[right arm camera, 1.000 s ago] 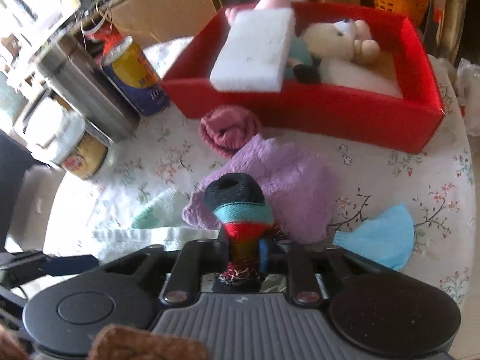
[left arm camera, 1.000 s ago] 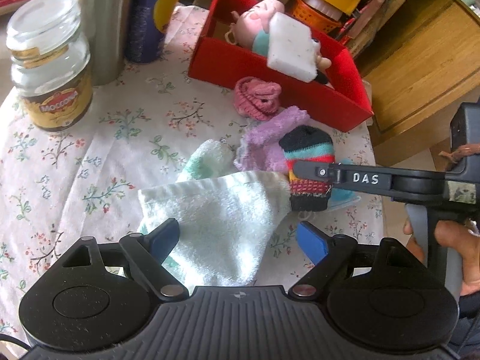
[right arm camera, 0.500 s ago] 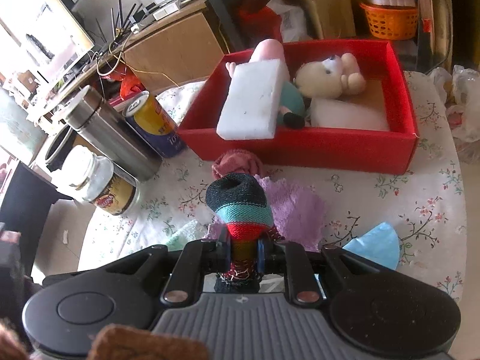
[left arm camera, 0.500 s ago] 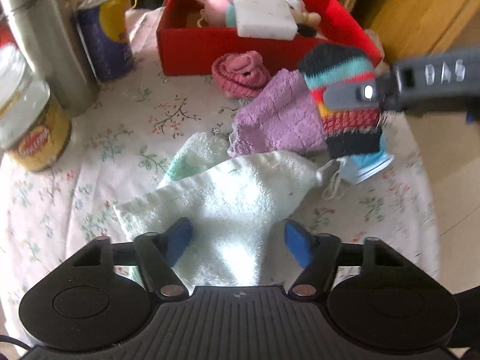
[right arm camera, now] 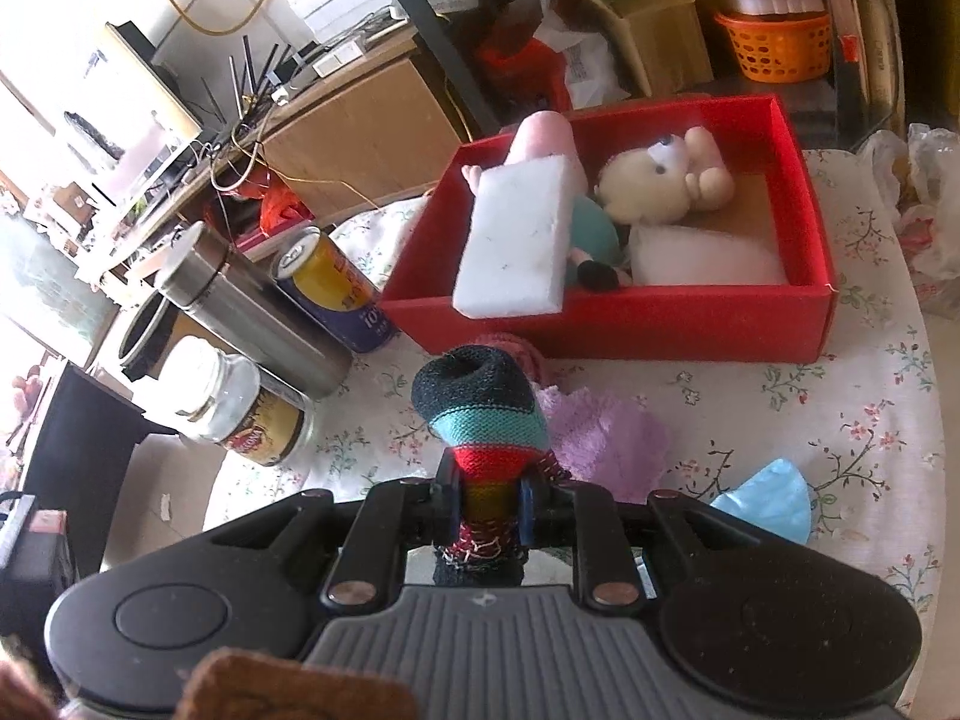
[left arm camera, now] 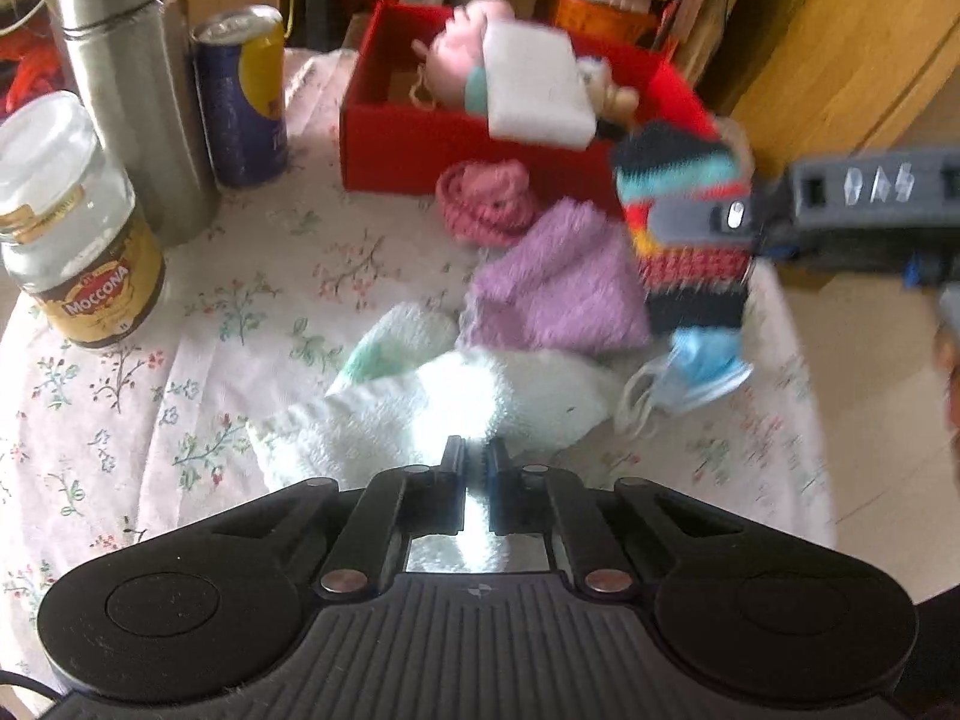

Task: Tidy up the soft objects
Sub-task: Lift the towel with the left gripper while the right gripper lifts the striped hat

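My right gripper [right arm camera: 485, 507] is shut on a striped knitted sock [right arm camera: 483, 414] and holds it in the air above the table; it also shows in the left wrist view [left arm camera: 684, 222]. My left gripper [left arm camera: 475, 462] is shut on a white towel [left arm camera: 456, 414] that lies on the floral tablecloth. A red box [right arm camera: 630, 324] at the back holds a pink plush, a beige plush [right arm camera: 654, 186] and a white sponge [right arm camera: 516, 246]. A purple cloth [left arm camera: 552, 282], a rolled pink cloth [left arm camera: 486, 201] and a blue face mask [left arm camera: 702, 366] lie in front of the box.
A steel flask [left arm camera: 138, 102], a blue and yellow can [left arm camera: 243, 96] and a Moccona jar [left arm camera: 66, 228] stand at the left of the table. The table's right edge [left arm camera: 804, 372] runs close to the mask. Shelves and boxes stand behind.
My left gripper has closed on the white towel. My right gripper has risen with the striped sock and moved towards the red box.
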